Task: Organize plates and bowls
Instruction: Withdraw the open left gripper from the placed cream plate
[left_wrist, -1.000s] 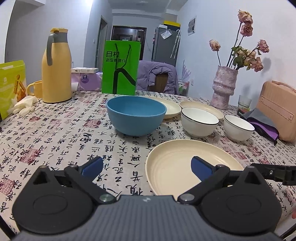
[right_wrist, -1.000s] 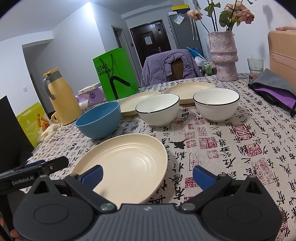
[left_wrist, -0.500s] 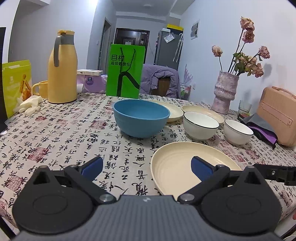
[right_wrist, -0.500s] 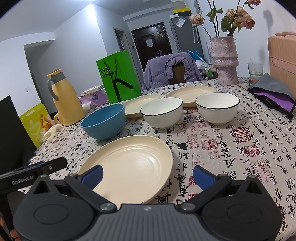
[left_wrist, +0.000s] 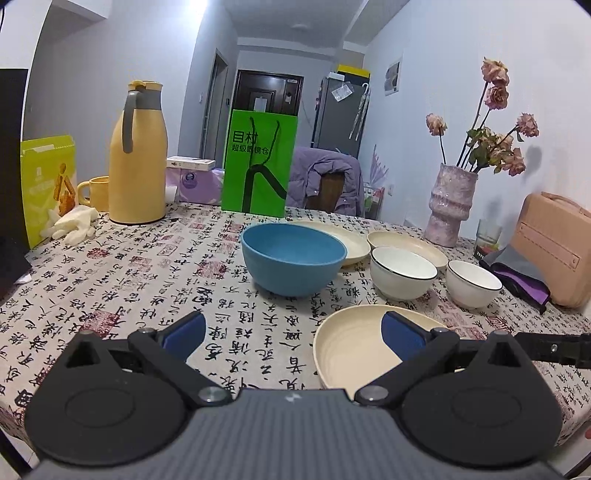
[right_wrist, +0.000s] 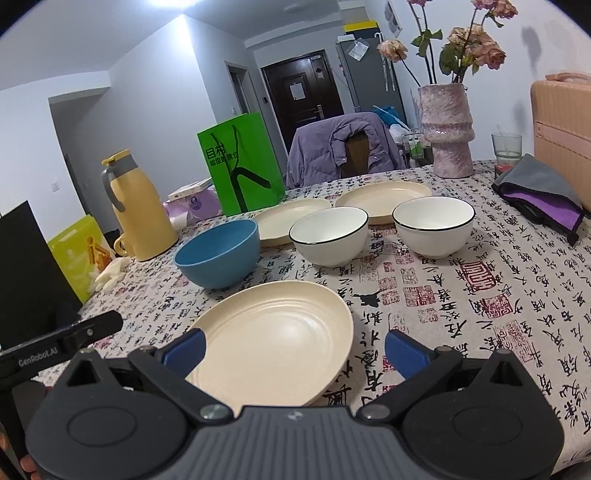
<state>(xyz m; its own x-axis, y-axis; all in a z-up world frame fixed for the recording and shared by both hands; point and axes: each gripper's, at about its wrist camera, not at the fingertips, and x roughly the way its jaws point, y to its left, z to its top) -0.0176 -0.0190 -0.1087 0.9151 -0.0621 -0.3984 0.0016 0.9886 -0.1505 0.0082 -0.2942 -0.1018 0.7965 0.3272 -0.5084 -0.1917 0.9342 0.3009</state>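
Cream plate (right_wrist: 273, 339) lies just ahead of the spread, empty right tool (right_wrist: 293, 349).

The left gripper (left_wrist: 293, 330) is held level and low, its two blue-padded fingers (left_wrist: 183, 329) spread wide apart with nothing between them. The right gripper (right_wrist: 294, 345) is held the same way, fingers (right_wrist: 404, 350) splayed fully apart and gripping nothing. The two sit side by side: the right gripper's black finger edge pokes into the left wrist view at its right border, and the left gripper's black side shows at the left border of the right wrist view. A sliver of the person's hand (right_wrist: 27, 463) shows at the lower left corner.
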